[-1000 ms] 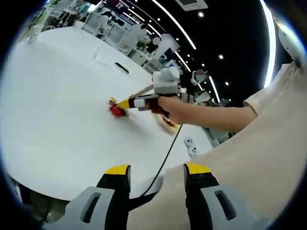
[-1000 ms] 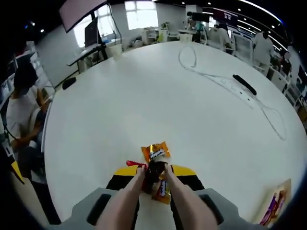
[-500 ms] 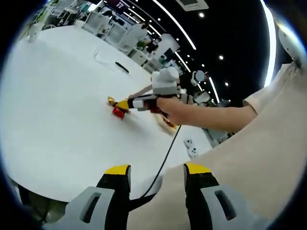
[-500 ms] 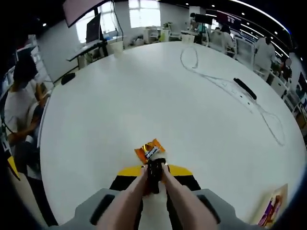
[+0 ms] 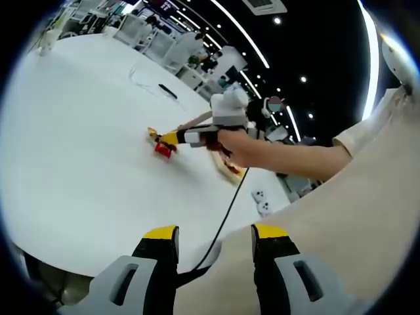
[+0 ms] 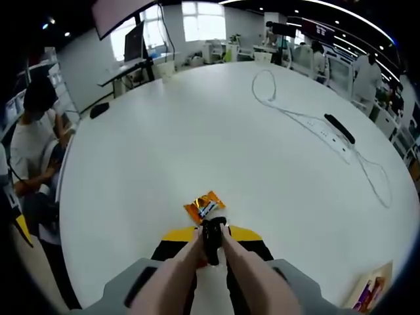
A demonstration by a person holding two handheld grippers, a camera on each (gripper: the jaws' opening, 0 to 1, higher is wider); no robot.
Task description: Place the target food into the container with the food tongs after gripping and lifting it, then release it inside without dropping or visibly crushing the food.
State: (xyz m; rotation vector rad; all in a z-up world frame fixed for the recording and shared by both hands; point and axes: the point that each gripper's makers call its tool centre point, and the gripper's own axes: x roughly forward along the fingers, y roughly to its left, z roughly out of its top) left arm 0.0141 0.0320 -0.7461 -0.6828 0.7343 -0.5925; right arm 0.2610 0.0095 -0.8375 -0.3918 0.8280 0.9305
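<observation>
Right gripper (image 6: 211, 237) squeezes one pair of beige food tongs (image 6: 209, 262) whose tips pinch a single dark snack (image 6: 210, 236) over the white table (image 6: 197, 131), one orange packet (image 6: 205, 207) lying just beyond, while the left gripper (image 5: 215, 239) hangs with its two jaws apart, holding nothing.

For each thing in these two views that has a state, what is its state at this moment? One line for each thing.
Left gripper: open, holds nothing, above the table edge.
Right gripper: shut on the food tongs.
Food tongs: squeezed shut on a dark snack.
Dark snack: gripped at the tong tips; lifted or not, cannot tell.
Orange snack packet: lying flat on the table, not held.
Power strip: lying on the table, cable attached.
</observation>
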